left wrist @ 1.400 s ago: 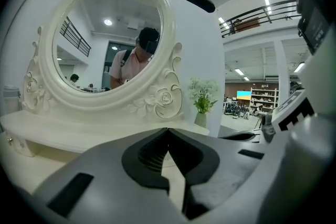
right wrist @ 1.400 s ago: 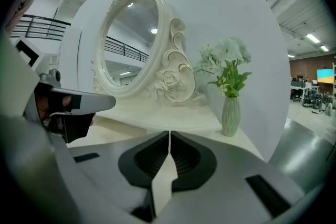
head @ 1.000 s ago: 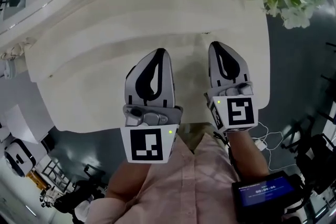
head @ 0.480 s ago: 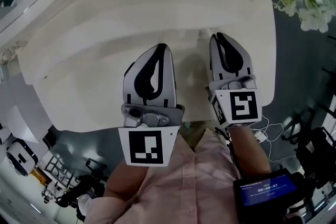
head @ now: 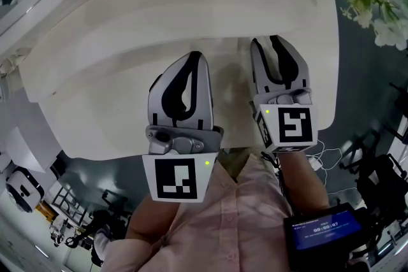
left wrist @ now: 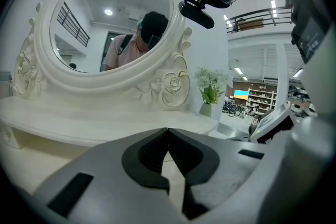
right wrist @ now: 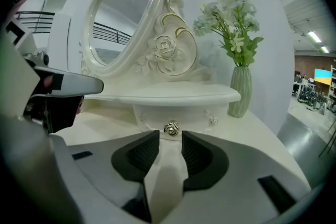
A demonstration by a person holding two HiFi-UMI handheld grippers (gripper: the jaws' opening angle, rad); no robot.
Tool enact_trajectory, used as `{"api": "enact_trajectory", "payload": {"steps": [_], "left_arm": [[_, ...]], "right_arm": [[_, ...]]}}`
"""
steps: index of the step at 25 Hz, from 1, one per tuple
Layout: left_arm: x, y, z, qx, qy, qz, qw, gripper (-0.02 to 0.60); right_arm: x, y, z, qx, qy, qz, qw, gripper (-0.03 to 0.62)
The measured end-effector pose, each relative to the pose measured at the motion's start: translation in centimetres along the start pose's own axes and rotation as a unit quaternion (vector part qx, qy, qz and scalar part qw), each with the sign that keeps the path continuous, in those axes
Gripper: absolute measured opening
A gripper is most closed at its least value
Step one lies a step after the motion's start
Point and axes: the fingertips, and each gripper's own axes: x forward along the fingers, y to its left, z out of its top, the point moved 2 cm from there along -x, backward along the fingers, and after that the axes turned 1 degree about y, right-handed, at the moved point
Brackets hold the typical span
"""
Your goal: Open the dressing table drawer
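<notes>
The cream dressing table [head: 127, 92] has a small drawer [right wrist: 194, 119] under its raised shelf, with a round metal knob [right wrist: 171, 127]. My right gripper [right wrist: 170, 136] points at that knob. Its jaws have just been opening and stand apart with nothing between them; the knob sits straight ahead of the gap, beyond the tips. In the head view the right gripper [head: 268, 41] hovers over the tabletop near the shelf edge, and the drawer front is hidden there. My left gripper [head: 194, 57] hangs beside it, shut and empty, its tips [left wrist: 167, 129] touching.
An oval mirror [left wrist: 110, 23] in a carved frame stands at the back of the table. A green vase of white flowers [right wrist: 239, 92] stands at the right end, close to the drawer. A person's sleeve [head: 217, 220] and a small screen [head: 322, 226] are below.
The right gripper's jaws have parted from shut to open. Both grippers have shifted slightly toward the shelf edge.
</notes>
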Motion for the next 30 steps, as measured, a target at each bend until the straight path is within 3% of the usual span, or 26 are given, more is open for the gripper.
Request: {"api": "enact_trajectory", "payload": {"steps": [15,30], "left_arm": [[0.1,1.4,0.1,-0.006,0.002,0.006,1.0,0.021],[-0.1,1.2,0.1,-0.001,0.0,0.012,0.9999,0.021]], "right_arm": [[1.3,-0.6,0.6,0.003,0.015,-0.031,0.999,0.122],[0.6,-0.5,-0.1,0.006,0.015,-0.024,1.0,0.109]]}}
